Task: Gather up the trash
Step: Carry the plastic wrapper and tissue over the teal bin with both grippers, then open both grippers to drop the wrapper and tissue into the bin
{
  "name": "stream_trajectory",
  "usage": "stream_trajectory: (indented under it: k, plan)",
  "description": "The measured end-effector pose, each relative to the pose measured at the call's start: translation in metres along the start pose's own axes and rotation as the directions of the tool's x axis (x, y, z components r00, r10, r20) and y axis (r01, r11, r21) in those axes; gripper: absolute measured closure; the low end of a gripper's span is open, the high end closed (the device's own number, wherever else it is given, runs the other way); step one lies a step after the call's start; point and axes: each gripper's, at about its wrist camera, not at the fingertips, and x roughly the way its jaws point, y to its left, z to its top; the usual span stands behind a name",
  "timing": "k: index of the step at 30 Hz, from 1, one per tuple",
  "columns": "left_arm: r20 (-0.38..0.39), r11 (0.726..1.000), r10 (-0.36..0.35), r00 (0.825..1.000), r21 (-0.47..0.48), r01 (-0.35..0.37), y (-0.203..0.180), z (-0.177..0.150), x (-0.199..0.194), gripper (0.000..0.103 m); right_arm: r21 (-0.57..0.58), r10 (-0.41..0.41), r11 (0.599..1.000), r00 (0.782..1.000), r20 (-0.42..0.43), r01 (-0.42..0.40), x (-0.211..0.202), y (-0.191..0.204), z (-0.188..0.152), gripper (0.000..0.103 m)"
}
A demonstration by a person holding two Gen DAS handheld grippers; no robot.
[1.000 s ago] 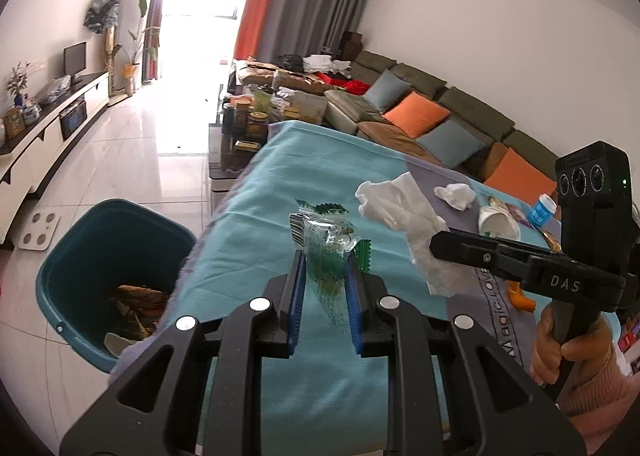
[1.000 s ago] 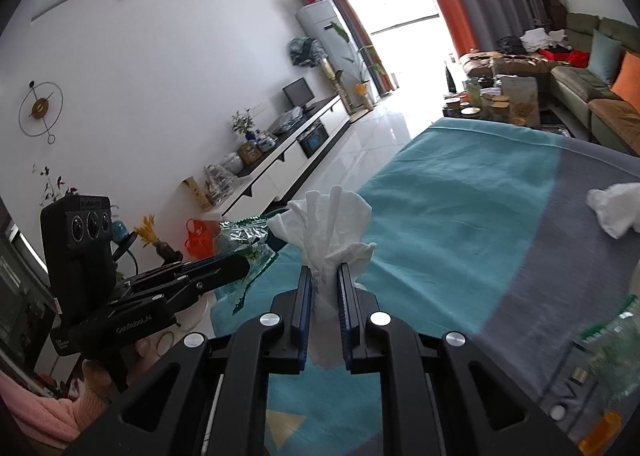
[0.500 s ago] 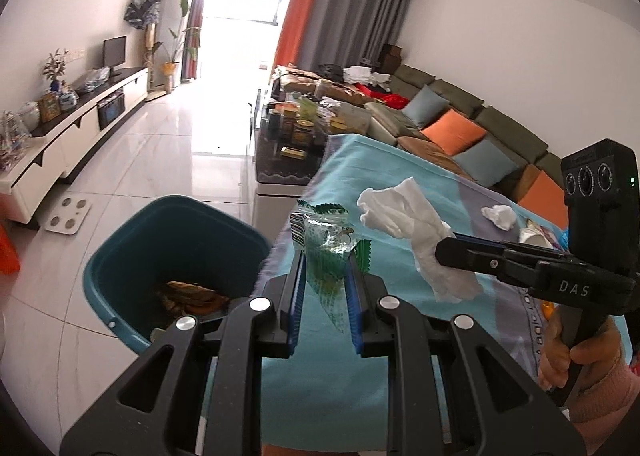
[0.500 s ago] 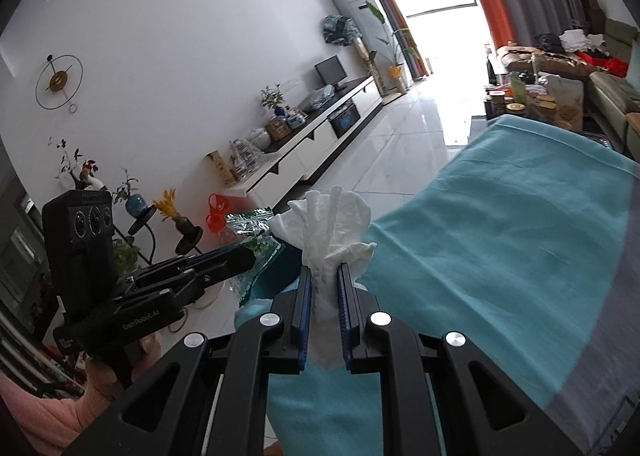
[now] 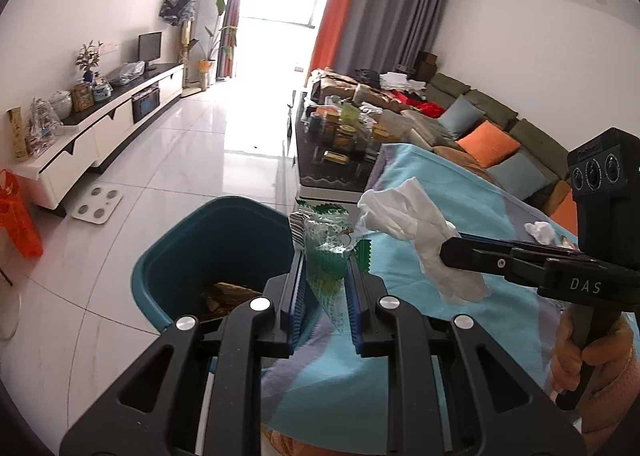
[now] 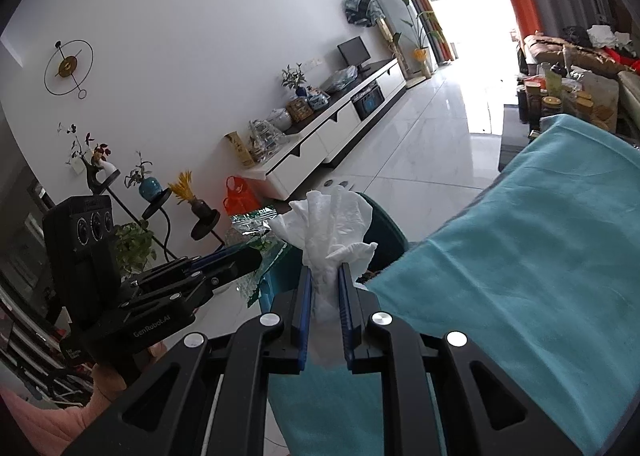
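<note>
My left gripper [image 5: 326, 256] is shut on a clear green plastic wrapper [image 5: 325, 244], held over the near rim of the teal trash bin [image 5: 180, 260], which holds brown trash. My right gripper [image 6: 325, 276] is shut on a crumpled white tissue [image 6: 330, 224], held above the table's left edge beside the bin [image 6: 386, 228]. The tissue also shows in the left wrist view [image 5: 416, 224], just right of the wrapper. The left gripper shows in the right wrist view [image 6: 244, 256] with the wrapper [image 6: 252, 222].
The table carries a teal and grey cloth [image 5: 460, 192]. Another white tissue [image 5: 540, 231] lies on it at the right. A dark coffee table [image 5: 336, 152] with jars stands beyond. A white scale [image 5: 98, 205] and an orange bag [image 5: 16, 216] are on the floor.
Both grippers have moved left off the table toward the bin, still holding their trash. The bin now sits directly under the left gripper's tips.
</note>
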Motion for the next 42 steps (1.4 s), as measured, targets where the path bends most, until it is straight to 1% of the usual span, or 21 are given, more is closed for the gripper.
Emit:
stream_trajectory:
  k: [8,16,25,29,32,34,37,39,42]
  plan:
    - [-0.014,0.999,0.043,0.999,-0.018,-0.043,0.022,0.003,0.008,0.083,-0.012,0.003,1.000,0.999,-0.037,-0.004,0.026,0.007,0.009,0.090]
    - [-0.049,0.996,0.080,0.996,-0.042,-0.083,0.043,-0.002,0.024,0.083,0.019,0.007,1.000,0.997,-0.076,-0.005,0.055,0.006,0.017,0.090]
    - [-0.088,0.992,0.103,0.991,-0.068,-0.109,0.051,-0.001,0.049,0.082,0.046,0.008,0.999,0.993,-0.117,-0.003,0.086,0.006,0.025,0.090]
    - [-0.100,0.990,0.117,0.988,-0.071,-0.125,0.056,0.000,0.059,0.081,0.060,0.002,0.998,0.991,-0.131,0.006,0.098,0.004,0.028,0.087]
    - [-0.112,0.988,0.124,0.986,-0.074,-0.133,0.056,0.000,0.068,0.081,0.069,-0.007,0.998,0.989,-0.145,0.017,0.105,0.002,0.029,0.082]
    - [-0.116,0.987,0.129,0.985,-0.078,-0.138,0.057,-0.001,0.072,0.080,0.076,-0.009,0.997,0.989,-0.149,0.020,0.109,0.001,0.029,0.082]
    - [-0.125,0.986,0.129,0.984,-0.087,-0.141,0.058,-0.002,0.079,0.078,0.087,-0.009,0.996,0.988,-0.152,0.023,0.111,0.001,0.029,0.079]
    - [-0.130,0.985,0.129,0.983,-0.095,-0.142,0.059,-0.003,0.084,0.073,0.090,-0.008,0.996,0.989,-0.149,0.021,0.110,0.000,0.028,0.079]
    - [-0.137,0.985,0.130,0.982,-0.100,-0.144,0.063,-0.005,0.089,0.070,0.094,-0.002,0.995,0.991,-0.136,0.015,0.103,-0.001,0.028,0.079]
